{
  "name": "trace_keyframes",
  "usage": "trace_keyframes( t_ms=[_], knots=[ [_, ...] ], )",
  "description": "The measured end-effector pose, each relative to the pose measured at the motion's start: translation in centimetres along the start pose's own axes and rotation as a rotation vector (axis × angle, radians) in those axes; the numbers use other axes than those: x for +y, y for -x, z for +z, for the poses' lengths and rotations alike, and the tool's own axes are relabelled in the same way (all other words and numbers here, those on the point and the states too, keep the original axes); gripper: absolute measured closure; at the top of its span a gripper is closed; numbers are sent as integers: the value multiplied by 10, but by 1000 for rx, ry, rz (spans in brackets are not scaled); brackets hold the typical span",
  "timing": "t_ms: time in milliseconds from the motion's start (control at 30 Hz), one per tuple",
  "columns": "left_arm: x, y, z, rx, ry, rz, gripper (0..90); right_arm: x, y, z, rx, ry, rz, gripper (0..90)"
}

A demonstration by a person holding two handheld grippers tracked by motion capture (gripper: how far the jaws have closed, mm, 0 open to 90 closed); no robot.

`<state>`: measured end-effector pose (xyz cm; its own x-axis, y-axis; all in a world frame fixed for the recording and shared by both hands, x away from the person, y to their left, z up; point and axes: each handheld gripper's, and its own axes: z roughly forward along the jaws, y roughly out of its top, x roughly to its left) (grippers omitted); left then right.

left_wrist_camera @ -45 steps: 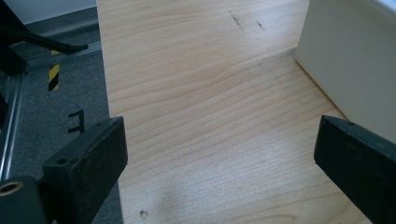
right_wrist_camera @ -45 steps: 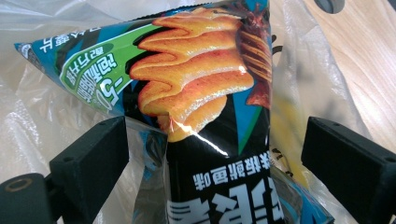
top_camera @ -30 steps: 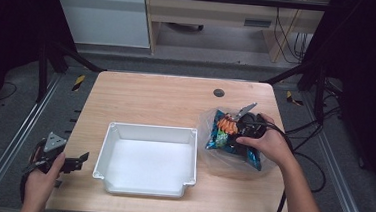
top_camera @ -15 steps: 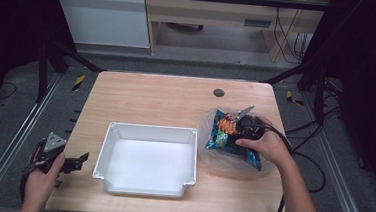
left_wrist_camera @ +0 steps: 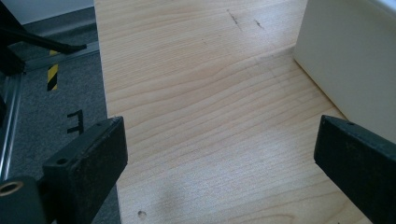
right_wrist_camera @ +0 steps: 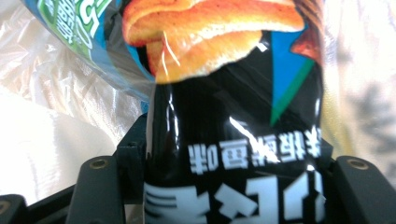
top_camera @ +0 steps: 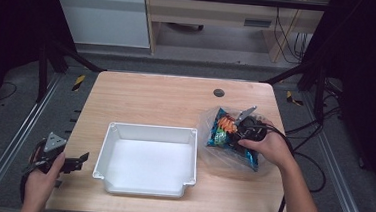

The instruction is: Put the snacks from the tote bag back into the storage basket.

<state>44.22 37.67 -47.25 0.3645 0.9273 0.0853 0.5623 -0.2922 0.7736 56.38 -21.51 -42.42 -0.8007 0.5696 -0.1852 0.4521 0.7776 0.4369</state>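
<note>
A clear plastic bag (top_camera: 222, 156) of snack packets lies on the table's right side. My right gripper (top_camera: 233, 131) reaches into it; its jaws have just been closing and now press on a black chip packet (right_wrist_camera: 233, 135) with orange chips printed on it. A blue and green packet (right_wrist_camera: 84, 32) lies beside it inside the plastic bag (right_wrist_camera: 51, 135). An empty white tray (top_camera: 149, 129) stands at the middle front. Off the table's front left corner, my left gripper (top_camera: 74, 162) is held wide open with nothing between its jaws, over bare wood (left_wrist_camera: 219, 130), with the tray's wall (left_wrist_camera: 355, 60) to its right.
The wooden table (top_camera: 161, 96) has a small dark hole (top_camera: 219, 93) near its far right. Metal frame rails run along both sides, and cables trail on the floor at the right. The table's left edge (left_wrist_camera: 105, 93) drops to grey floor.
The right gripper's jaws have come together on the black chip packet inside the plastic bag. Neither hand has shifted.
</note>
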Motion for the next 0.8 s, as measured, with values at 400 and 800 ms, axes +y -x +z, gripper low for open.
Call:
trace_keyframes(
  t_ms=[400, 800],
  knots=[
    [0, 0, 0, -2, -2, 2, 27, -1, -5, -12, -13, 28, -19, 404],
    [0, 0, 0, -2, -3, 3, 27, -3, -7, -24, -32, 43, -44, 408]
  ],
)
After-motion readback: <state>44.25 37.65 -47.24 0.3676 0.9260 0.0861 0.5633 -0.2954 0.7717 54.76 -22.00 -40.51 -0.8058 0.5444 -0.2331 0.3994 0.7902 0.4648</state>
